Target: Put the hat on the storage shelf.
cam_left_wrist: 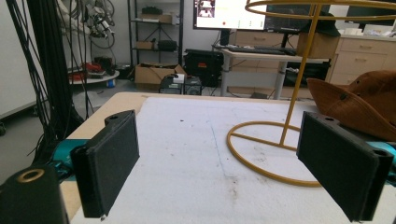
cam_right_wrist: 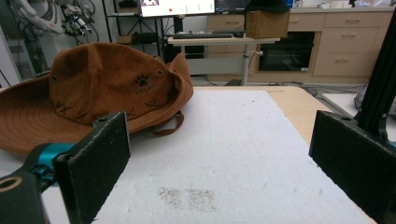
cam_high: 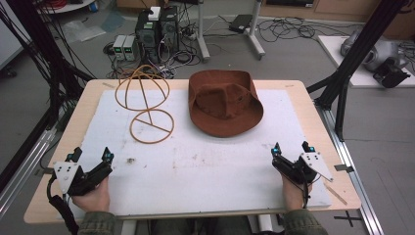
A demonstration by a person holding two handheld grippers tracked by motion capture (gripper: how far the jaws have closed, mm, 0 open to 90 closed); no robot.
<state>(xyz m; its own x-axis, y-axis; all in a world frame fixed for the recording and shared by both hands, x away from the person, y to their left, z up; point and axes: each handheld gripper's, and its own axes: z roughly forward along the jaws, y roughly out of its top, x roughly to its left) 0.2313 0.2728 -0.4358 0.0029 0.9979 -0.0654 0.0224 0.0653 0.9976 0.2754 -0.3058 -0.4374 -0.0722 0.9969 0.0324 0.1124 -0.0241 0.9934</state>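
**Operator:** Brown hat is what I'm looking at first. It lies on the white mat toward the far side of the table, a little right of centre, brim spread flat on the mat. In my right gripper view the hat has a small paw-print mark on the crown and a strap loop hanging under the brim.

**Observer:** And what's beside it?

**Operator:** A yellow wire hat stand, just left of the hat, apart from it. Its ring base sits on the mat, with a domed wire frame on an upright stem. My left gripper view looks straight at that stand, the hat's brim behind it to the right.

**Observer:** Your tongs?

**Operator:** Left gripper rests at the near left corner of the mat, jaws spread wide, nothing between them. Right gripper is at the near right edge, jaws equally wide apart and holding nothing. Both are well short of the hat and stand. I see some dark specks on the mat ahead of the right jaws.
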